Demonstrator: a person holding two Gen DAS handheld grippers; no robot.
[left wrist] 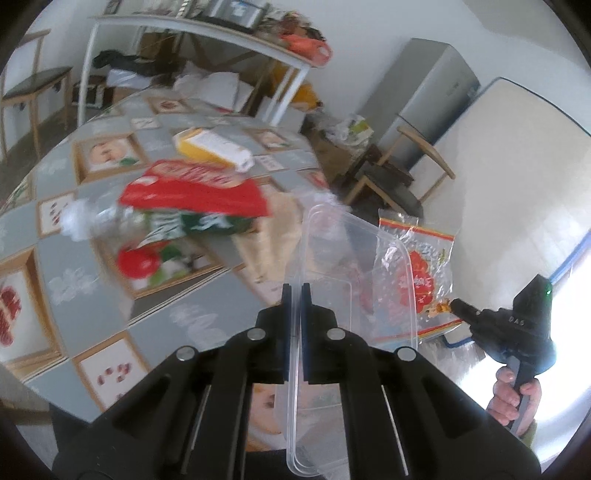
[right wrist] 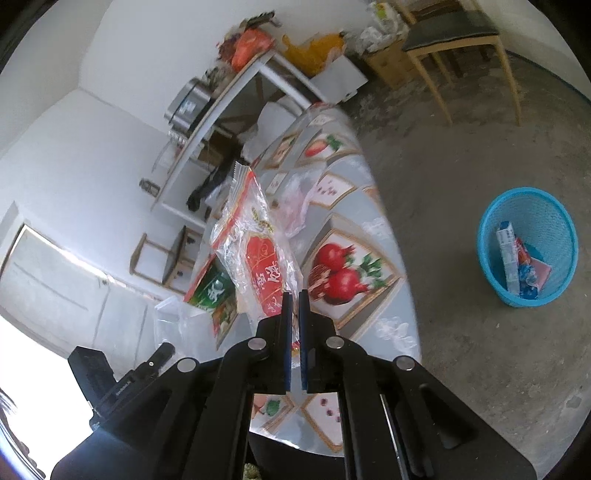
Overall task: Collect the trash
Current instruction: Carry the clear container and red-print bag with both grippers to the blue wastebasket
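Note:
My left gripper [left wrist: 296,291] is shut on the rim of a clear plastic container lid [left wrist: 354,273] and holds it above the table's right edge. My right gripper [right wrist: 294,297] is shut on a clear snack bag with red print [right wrist: 255,243], lifted above the table; the same bag [left wrist: 424,269] and the right gripper [left wrist: 452,304] show at the right of the left wrist view. On the table lie a red and green packet [left wrist: 195,195], a yellow box [left wrist: 210,146], a crumpled clear bottle [left wrist: 96,221] and a thin plastic bag [right wrist: 295,203].
The round table [right wrist: 384,325] has a grey fruit-print cloth. A blue mesh bin [right wrist: 528,247] with some trash stands on the concrete floor to the right. Wooden chairs [right wrist: 454,40] and a cluttered white shelf table [left wrist: 207,29] stand behind.

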